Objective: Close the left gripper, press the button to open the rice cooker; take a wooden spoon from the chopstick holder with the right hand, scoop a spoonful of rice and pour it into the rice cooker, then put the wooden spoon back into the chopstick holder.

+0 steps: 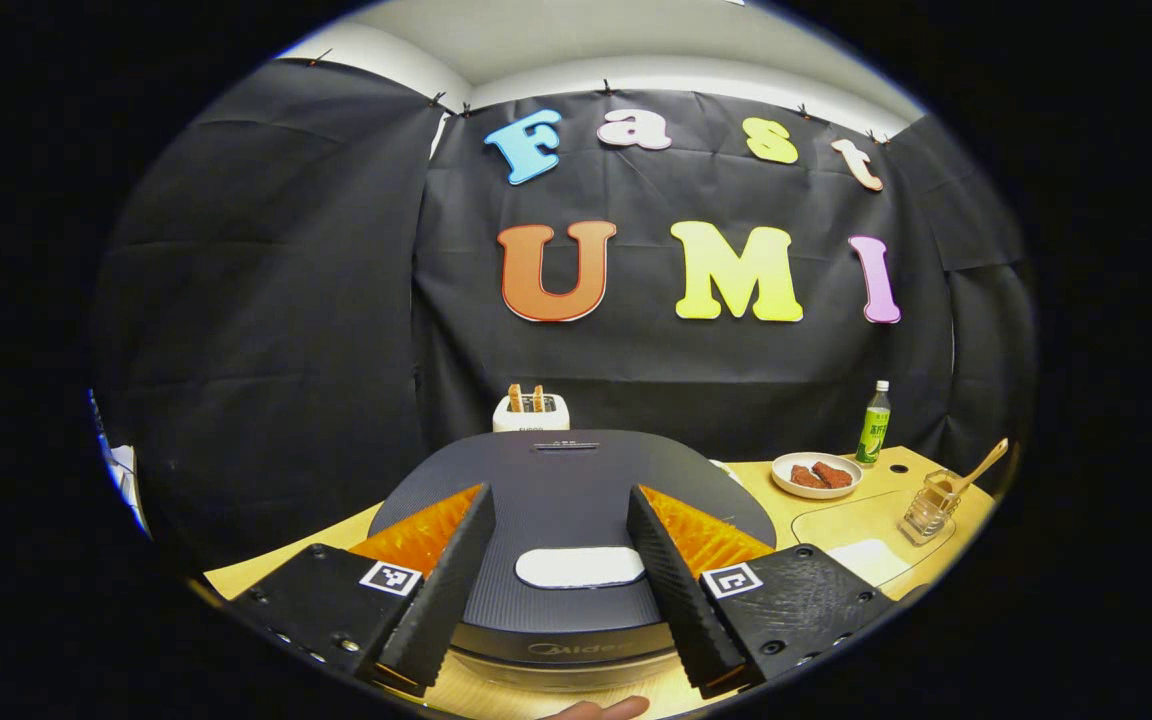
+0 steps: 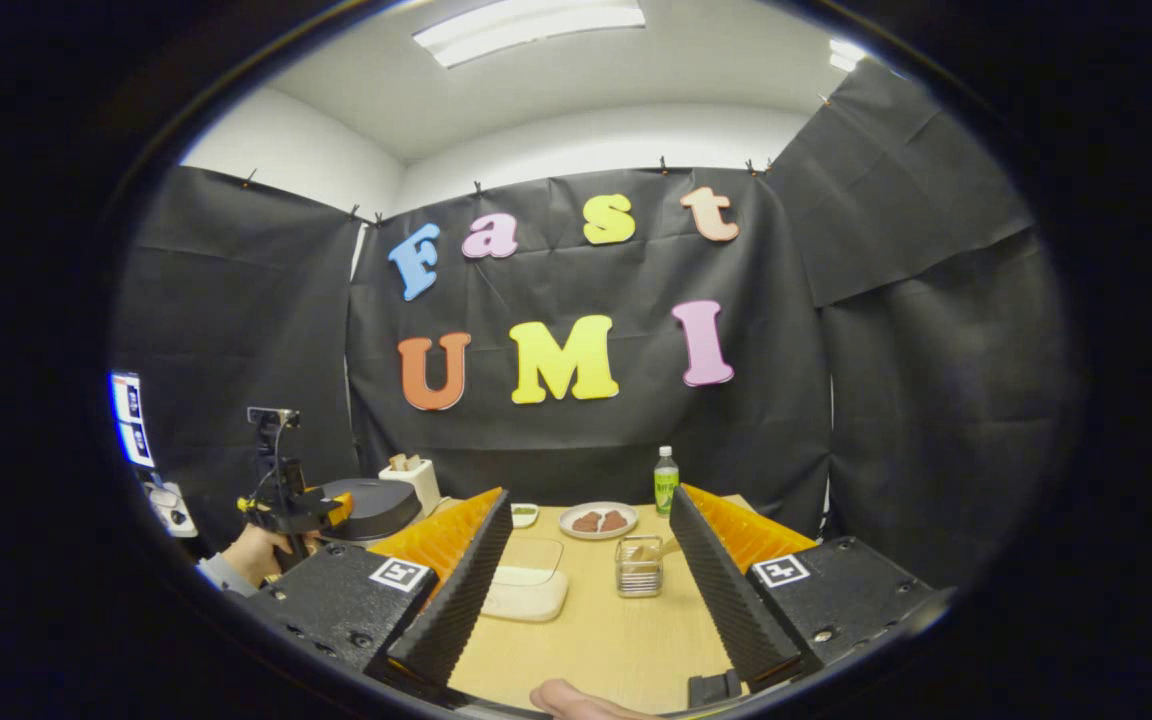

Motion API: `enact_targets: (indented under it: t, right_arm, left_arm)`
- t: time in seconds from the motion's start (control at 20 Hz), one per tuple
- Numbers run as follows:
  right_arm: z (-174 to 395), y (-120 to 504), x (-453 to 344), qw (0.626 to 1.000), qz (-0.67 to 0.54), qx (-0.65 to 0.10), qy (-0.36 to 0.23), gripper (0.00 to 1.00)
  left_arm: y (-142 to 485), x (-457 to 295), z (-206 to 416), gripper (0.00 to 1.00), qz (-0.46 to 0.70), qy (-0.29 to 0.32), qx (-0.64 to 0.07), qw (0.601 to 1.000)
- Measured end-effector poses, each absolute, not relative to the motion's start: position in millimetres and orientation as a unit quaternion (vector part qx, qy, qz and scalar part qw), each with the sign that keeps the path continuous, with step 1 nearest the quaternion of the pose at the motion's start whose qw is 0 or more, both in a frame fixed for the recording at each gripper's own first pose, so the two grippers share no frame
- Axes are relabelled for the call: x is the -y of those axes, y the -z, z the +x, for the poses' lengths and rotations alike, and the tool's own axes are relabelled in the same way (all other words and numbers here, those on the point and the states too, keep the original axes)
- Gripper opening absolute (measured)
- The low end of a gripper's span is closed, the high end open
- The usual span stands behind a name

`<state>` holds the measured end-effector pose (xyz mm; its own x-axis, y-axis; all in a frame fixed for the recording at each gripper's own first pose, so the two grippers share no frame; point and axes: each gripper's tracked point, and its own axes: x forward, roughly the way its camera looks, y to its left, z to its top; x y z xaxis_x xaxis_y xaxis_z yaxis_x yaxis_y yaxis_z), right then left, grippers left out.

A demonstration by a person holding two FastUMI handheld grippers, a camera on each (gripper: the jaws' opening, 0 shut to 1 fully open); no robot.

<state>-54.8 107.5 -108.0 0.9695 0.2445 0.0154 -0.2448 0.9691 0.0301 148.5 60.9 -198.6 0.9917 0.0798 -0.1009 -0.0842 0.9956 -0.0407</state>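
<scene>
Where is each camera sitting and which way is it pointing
Left gripper view: rides the left hand-held gripper, open, low over the closed rice cooker, facing the back wall.
Right gripper view: rides the right hand-held gripper, open above the table, facing the chopstick holder; a hand holds the other gripper.
Shared: rice cooker, chopstick holder, plate, bottle, toaster.

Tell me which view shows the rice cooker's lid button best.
The left gripper view: the button sits large between the open tongs, on the closed rice cooker. The right gripper view shows the cooker small and far off, its button indiscernible.
</scene>
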Motion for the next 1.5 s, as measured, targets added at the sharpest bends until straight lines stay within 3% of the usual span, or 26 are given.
enact_targets:
  t: [0.15,0.25,0.55,0.6,0.65,0.7,0.85,0.9,0.95,1.1,1.15,1.2,1.25,1.3,1.35,1.4,1.5]
  right_arm:
    - [-53,104,-104,0.993,0.020,0.009,-0.120,1.00]
    - [-52,102,-101,0.993,0.022,0.010,-0.116,1.00]
    - [-50,99,-89,0.994,0.028,0.012,-0.100,1.00]
    - [-50,98,-87,0.995,0.031,0.013,-0.097,0.92]
    - [-50,97,-85,0.995,0.033,0.014,-0.095,0.92]
    - [-50,97,-83,0.995,0.034,0.015,-0.093,1.00]
    - [-52,99,-75,0.996,0.029,0.012,-0.086,1.00]
    - [-52,99,-73,0.996,0.029,0.012,-0.084,1.00]
    - [-51,99,-71,0.996,0.028,0.012,-0.081,1.00]
    - [-51,96,-70,0.996,0.030,0.013,-0.077,1.00]
    - [-51,96,-70,0.996,0.030,0.013,-0.078,1.00]
    - [-51,97,-70,0.996,0.029,0.012,-0.078,1.00]
    - [-50,96,-68,0.997,0.028,0.012,-0.077,0.92]
    - [-50,92,-66,0.997,0.025,0.016,-0.076,1.00]
    - [-48,87,-63,0.997,0.021,0.022,-0.070,0.92]
    - [-48,81,-59,0.997,0.015,0.031,-0.067,1.00]
    - [-46,73,-54,0.997,0.003,0.048,-0.056,1.00]
  left_arm:
    - [193,-58,143,0.87,-0.004,-0.048,-0.061,0.997]
    - [183,-53,135,0.96,-0.006,-0.045,-0.066,0.997]
    - [132,-27,97,0.95,-0.041,-0.016,-0.060,0.997]
    - [119,-26,88,0.95,-0.047,-0.012,-0.053,0.997]
    - [110,-22,78,0.95,-0.051,-0.009,-0.049,0.997]
    - [104,-18,69,0.95,-0.051,-0.008,-0.051,0.997]
    - [84,-5,34,0.95,-0.025,-0.003,-0.039,0.999]
    - [75,-1,18,0.85,-0.013,0.000,-0.028,1.000]
    - [69,7,6,0.95,-0.004,0.008,-0.016,1.000]
    - [71,32,-31,0.95,0.015,0.024,-0.001,1.000]
    - [72,38,-40,0.87,0.017,0.026,0.004,0.999]
    - [72,41,-49,0.95,0.017,0.029,0.009,0.999]
    - [73,43,-57,0.96,0.012,0.027,0.014,0.999]
    - [77,47,-61,0.96,0.004,0.030,0.015,0.999]
    - [79,51,-66,0.96,-0.006,0.033,0.015,0.999]
    - [80,54,-73,0.95,-0.012,0.039,0.015,0.999]
    - [75,55,-80,0.96,-0.007,0.047,0.021,0.999]
